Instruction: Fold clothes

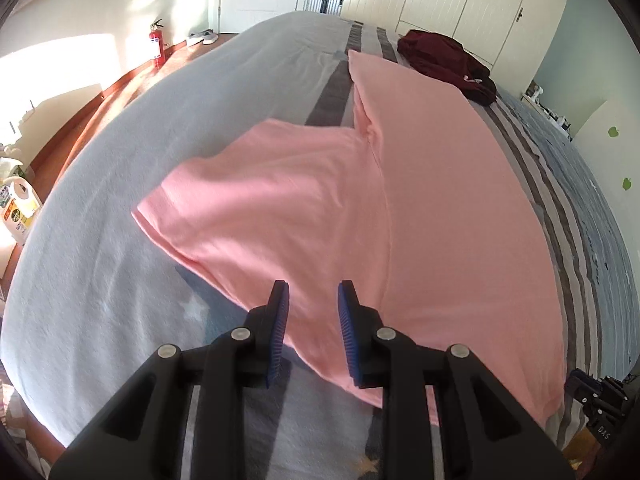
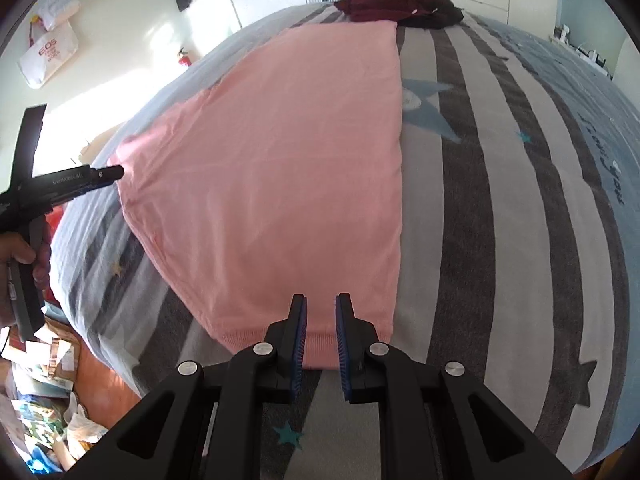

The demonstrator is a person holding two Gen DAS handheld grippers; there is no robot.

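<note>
Both tongs (image 1: pixel 313 292) (image 2: pixel 321 304) agape, empty, low over pink shirt (image 2: pixel 280 160).

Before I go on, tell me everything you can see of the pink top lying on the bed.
The plain pink knit top looks like soft, thin cotton, with a ribbed hem nearest the right gripper. It lies flat on the striped grey bedcover, its right side already folded in to a straight edge and one sleeve spread out to the left. Both grippers hover open over its near edge, the left gripper by the sleeve; neither grips it.
</note>
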